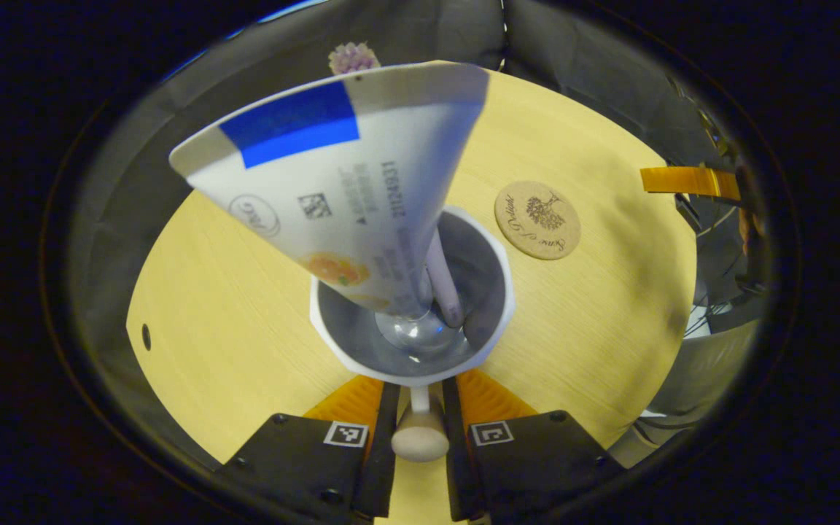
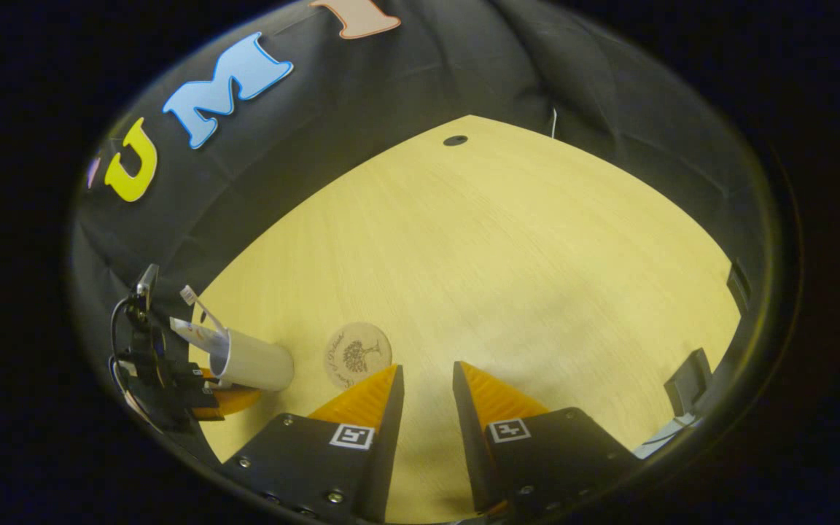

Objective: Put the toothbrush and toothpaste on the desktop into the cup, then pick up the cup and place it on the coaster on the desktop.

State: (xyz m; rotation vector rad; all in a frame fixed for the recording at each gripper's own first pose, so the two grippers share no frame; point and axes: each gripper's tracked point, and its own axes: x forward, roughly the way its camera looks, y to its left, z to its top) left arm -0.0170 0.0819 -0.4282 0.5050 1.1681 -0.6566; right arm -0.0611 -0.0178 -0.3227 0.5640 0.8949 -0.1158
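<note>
In the left gripper view, the white cup (image 1: pixel 413 306) stands on the wooden desktop (image 1: pixel 230 321) just ahead of the left gripper (image 1: pixel 420 408), whose jaws sit narrowly apart flanking the cup's knobbed handle (image 1: pixel 420 436), contact unclear; the toothpaste tube (image 1: pixel 340 182) and toothbrush (image 1: pixel 443 281) lean inside the cup, and the round engraved coaster (image 1: pixel 537 219) lies near it, to its right and apart. In the right gripper view, the right gripper (image 2: pixel 427 386) hangs over the desktop with jaws parted and nothing between them, coaster (image 2: pixel 358 354) just beyond its left finger, cup (image 2: pixel 251 360) farther left.
</note>
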